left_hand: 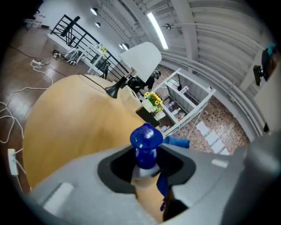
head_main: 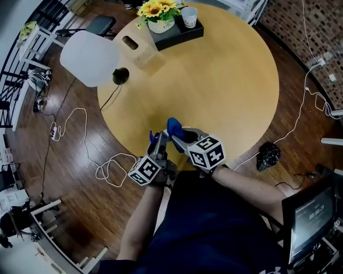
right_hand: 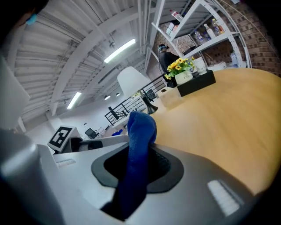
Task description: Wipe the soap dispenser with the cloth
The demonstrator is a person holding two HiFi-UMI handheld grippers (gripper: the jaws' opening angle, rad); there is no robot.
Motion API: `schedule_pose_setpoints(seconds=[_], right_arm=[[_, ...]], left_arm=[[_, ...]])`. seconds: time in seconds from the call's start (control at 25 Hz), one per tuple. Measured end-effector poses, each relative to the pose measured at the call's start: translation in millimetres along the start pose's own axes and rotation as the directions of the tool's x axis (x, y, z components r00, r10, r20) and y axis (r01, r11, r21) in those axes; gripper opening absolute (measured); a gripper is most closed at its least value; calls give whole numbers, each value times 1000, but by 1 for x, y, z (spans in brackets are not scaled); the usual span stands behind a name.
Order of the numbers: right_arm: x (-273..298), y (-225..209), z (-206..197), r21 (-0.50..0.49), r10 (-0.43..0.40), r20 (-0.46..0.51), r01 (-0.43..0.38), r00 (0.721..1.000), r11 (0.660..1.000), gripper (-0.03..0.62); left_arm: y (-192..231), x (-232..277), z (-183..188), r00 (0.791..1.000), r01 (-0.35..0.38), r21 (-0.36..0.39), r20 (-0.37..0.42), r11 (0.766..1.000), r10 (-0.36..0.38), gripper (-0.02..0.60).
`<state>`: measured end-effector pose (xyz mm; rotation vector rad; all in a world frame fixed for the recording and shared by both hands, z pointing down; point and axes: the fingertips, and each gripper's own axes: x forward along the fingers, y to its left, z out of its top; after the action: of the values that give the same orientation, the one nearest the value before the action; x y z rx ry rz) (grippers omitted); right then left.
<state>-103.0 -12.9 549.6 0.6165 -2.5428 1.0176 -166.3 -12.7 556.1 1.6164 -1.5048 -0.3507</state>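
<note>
Steadying: left tool (left_hand: 147, 172) is clamping blue-capped soap dispenser (left_hand: 146, 139).
Wiping: right tool (right_hand: 136, 176) is pinching fluffy blue cloth (right_hand: 141, 129), needing snug contact.

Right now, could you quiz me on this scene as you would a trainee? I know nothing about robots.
1. What does the right gripper hold in its jaws? A) a sponge B) a blue cloth C) a brush
2. True or false: the soap dispenser stands free on the table.
3. Fill in: the flowers at the table's far side are ___ in colour.
Key: 1 B. 2 False, the left gripper is shut on it, off the table. 3 yellow.
</note>
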Motion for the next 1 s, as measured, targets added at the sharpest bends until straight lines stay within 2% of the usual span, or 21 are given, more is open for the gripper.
schedule_pose_setpoints(seconds=[0.28,0.44,0.52,0.64,0.76,0.84,1.0], right_arm=[[-20,-76,-35,170,-143,-45,149,989,974,95],[-30,-94,-44,263,-165,-80,180,983,948,95],[-33,-80,-22,262,-123,-37,128,992,957,95],[-27,-33,22,216,31,46,-40,998,976,95],[-18,-4,32,209,140,45,-146,989,967,95],[-17,-9,24,254,143,38,-148,989,956,95],[-23,-35,-9,313,100,-43,-81,994,946,95]], left_arm=[[-9,6,-1,999,32,68,-28,997,-30,143],[-21,8,-7,995,74,164,-78,984,-61,143],[-30,9,-10,991,98,218,-107,971,-76,143],[-41,10,-14,986,129,276,-135,952,-95,143],[-46,8,-19,982,157,309,-151,938,-114,144],[-46,5,-21,980,173,315,-153,933,-130,143],[-43,-1,-19,977,195,313,-148,930,-155,144]])
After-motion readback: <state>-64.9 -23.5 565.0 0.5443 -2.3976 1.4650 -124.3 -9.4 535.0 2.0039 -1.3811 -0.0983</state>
